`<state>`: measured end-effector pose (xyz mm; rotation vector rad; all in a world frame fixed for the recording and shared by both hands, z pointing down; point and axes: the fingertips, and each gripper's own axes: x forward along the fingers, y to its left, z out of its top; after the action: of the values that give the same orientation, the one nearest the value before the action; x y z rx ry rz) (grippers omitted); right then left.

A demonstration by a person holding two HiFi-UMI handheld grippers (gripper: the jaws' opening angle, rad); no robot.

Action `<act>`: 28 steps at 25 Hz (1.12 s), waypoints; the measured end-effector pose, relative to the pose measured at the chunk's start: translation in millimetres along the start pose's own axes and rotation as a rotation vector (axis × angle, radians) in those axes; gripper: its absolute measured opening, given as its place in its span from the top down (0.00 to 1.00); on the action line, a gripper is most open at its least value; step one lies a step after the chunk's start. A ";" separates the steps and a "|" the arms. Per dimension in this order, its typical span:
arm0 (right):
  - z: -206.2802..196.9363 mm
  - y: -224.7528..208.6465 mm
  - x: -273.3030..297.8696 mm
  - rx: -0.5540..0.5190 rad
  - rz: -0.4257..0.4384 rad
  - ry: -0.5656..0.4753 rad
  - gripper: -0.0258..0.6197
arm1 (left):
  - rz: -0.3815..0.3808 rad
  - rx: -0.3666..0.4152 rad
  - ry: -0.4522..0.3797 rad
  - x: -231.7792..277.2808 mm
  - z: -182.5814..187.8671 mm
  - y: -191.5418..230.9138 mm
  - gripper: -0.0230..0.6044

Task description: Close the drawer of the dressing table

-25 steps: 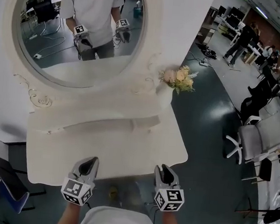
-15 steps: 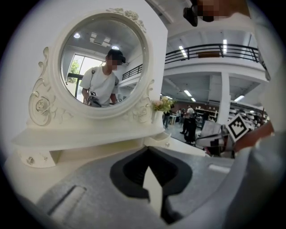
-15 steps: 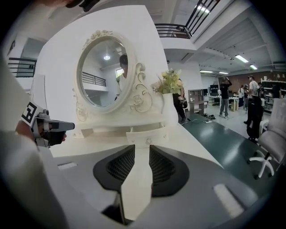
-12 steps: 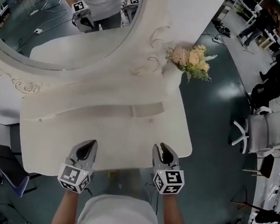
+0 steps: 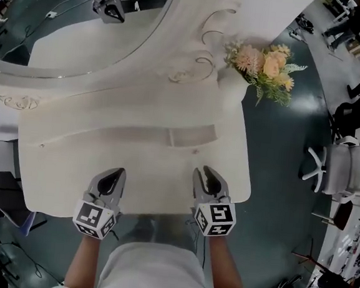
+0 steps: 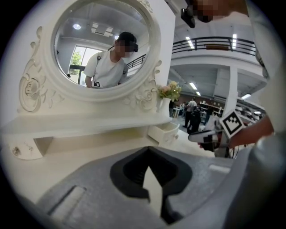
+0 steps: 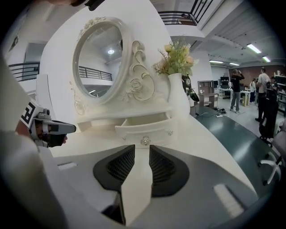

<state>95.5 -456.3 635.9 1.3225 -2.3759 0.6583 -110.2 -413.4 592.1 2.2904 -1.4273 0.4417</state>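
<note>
Grey-shelled, your left hand-held gripper (image 5: 120, 172) and right hand-held gripper (image 5: 204, 172) reach side by side from the head view's bottom over the near edge of the tabletop (image 5: 72, 156). The drawer (image 5: 192, 137) stands pulled out, above the right one in frame, apart from it. Right jaws are slightly spread, left jaws meet at the tips; neither holds anything.

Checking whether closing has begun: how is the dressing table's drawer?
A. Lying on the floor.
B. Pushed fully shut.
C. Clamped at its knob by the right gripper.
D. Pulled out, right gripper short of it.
D: the drawer stands out with its inside showing, and the right gripper, jaws apart, points at its knob across a stretch of tabletop.
</note>
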 end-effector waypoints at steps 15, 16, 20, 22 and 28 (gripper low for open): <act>1.6 -13.5 54.2 -0.025 0.031 0.035 0.82 | -0.010 -0.049 0.058 42.8 -19.6 5.7 0.97; 1.7 -12.6 55.8 -0.028 0.033 0.037 0.82 | -0.013 -0.050 0.059 44.1 -19.4 5.5 0.97; 3.2 -12.6 61.9 -0.025 0.031 0.041 0.82 | -0.023 -0.050 0.060 49.5 -18.1 5.6 0.97; 3.8 -13.3 65.0 -0.020 0.035 0.043 0.82 | -0.024 -0.051 0.061 51.8 -18.5 7.1 0.97; 4.1 -14.1 67.1 -0.023 0.038 0.043 0.82 | -0.022 -0.057 0.064 51.7 -20.9 11.4 0.97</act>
<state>73.3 -512.0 669.4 1.2445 -2.3722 0.6619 -99.5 -447.6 636.3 2.2246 -1.3649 0.4578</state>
